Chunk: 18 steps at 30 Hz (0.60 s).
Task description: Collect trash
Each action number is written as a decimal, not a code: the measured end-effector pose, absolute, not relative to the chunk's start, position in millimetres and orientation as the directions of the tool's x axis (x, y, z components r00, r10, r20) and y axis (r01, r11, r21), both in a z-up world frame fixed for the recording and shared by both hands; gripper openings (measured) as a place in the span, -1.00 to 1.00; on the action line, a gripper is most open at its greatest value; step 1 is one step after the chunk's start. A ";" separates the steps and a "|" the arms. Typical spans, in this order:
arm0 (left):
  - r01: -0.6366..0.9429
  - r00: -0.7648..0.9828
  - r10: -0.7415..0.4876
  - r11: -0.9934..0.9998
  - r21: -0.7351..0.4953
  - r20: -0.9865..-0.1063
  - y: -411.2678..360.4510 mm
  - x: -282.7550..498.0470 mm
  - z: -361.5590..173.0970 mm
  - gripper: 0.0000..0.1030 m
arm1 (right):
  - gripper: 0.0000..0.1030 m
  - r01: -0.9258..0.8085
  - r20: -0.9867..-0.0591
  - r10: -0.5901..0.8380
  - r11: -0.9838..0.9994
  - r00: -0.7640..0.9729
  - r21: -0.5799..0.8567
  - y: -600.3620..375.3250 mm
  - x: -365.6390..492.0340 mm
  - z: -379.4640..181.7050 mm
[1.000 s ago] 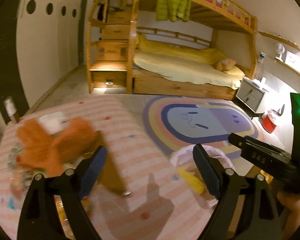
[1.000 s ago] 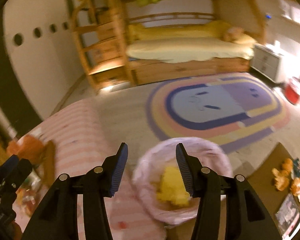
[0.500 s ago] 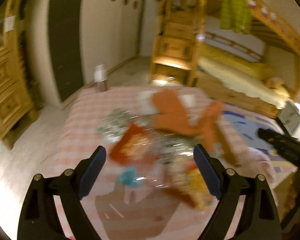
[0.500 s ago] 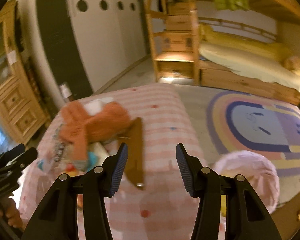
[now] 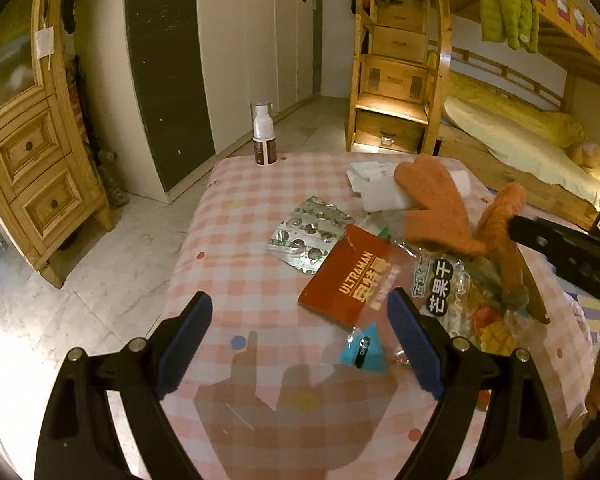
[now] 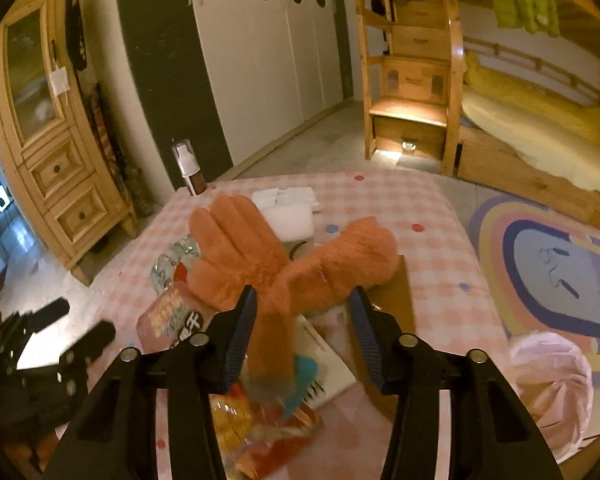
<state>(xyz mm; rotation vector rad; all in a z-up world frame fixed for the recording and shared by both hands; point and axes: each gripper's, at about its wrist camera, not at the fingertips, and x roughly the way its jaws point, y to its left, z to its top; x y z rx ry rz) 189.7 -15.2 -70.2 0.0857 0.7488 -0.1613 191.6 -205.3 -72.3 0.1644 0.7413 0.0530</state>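
While both grippers hang over the pink checked table (image 5: 228,264), the trash lies spread ahead of their fingers, none of it yet held. Farthest left, the left gripper (image 5: 300,340) stands wide open and empty; a small teal wrapper (image 5: 363,350) lies between its fingertips, nearer the right-hand one, not pressed by either. Just ahead of that finger lies the red Ultraman packet (image 5: 350,280), its long axis slanting away to the right, and beyond it to the left the silver blister sheet (image 5: 308,236). To the right of the same finger is the clear dried-mango bag (image 5: 452,292), partly under the orange gloves (image 5: 440,208). The right gripper (image 6: 303,330) has just been narrowing to about half open, with one glove cuff running lengthwise toward the camera between its fingers; no pad visibly presses it. The gloves are probably not trash. By my reading the left gripper is nearer the wrappers. Right of the right gripper's fingers, off the table edge, sits the pink trash bag (image 6: 552,380).
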 end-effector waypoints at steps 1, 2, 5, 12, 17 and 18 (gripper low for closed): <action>0.179 0.720 -0.116 0.984 0.022 -0.684 -15.0 189.9 -70.7 0.68 | -0.14 0.013 -0.678 0.115 0.983 0.726 0.181 -204.6 196.8 -75.2; 0.183 0.719 -0.118 0.983 0.023 -0.685 -14.7 189.8 -71.6 0.68 | -0.21 0.016 -0.685 0.117 0.983 0.719 0.184 -204.4 201.6 -77.5; 0.186 0.717 -0.120 0.982 0.022 -0.687 -14.5 190.9 -72.1 0.68 | -0.86 0.009 -0.689 0.131 0.981 0.713 0.196 -198.3 206.7 -79.7; 0.233 0.691 -0.184 0.972 -0.025 -0.699 -12.0 183.2 -76.3 0.68 | -0.87 0.041 -0.591 0.072 0.983 0.803 0.176 -218.8 182.8 -54.1; 0.305 0.641 -0.238 0.951 -0.042 -0.730 -23.8 170.9 -85.5 0.68 | -0.78 0.020 -0.705 0.086 0.990 0.704 0.140 -224.8 193.0 -79.2; 0.313 0.638 -0.227 0.949 -0.022 -0.735 -28.4 168.5 -87.6 0.68 | -0.76 0.016 -0.718 0.075 0.993 0.692 0.118 -224.4 191.9 -81.8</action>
